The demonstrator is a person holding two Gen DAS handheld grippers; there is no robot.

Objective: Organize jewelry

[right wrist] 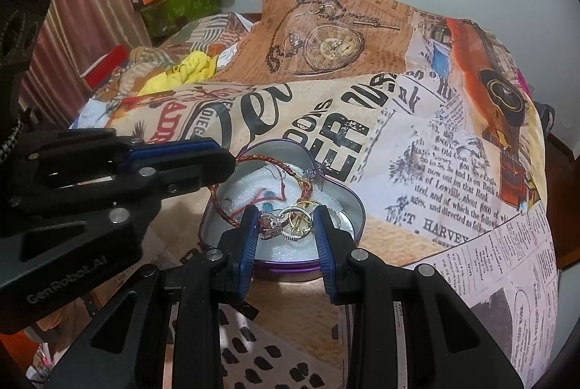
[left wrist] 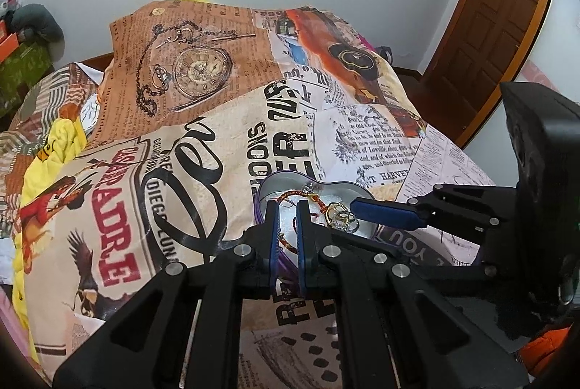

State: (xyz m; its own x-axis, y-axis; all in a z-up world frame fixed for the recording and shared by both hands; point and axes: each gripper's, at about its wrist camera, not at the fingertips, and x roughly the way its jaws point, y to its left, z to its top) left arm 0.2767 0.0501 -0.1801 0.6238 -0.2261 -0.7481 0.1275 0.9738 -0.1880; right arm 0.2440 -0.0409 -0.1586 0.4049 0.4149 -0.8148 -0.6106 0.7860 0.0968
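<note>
A purple heart-shaped tin (right wrist: 357, 215) with white lining sits on the printed bedspread; it also shows in the left wrist view (left wrist: 290, 180). Inside lie a red braided bracelet (right wrist: 261, 159) and several gold and silver rings (right wrist: 290, 224); the rings also show in the left wrist view (left wrist: 340, 217). My left gripper (left wrist: 286, 208) is nearly closed on the tin's left rim, where the bracelet (left wrist: 297, 195) crosses between its pads. My right gripper (right wrist: 286, 213) is open, its blue pads on either side of the rings at the tin's near edge.
The bedspread (right wrist: 417, 142) with newspaper, pocket-watch and car prints covers the bed. Yellow cloth (right wrist: 188, 72) and boxes (right wrist: 177, 1) lie at the far left by a curtain. A wooden door (left wrist: 500, 19) stands at the right.
</note>
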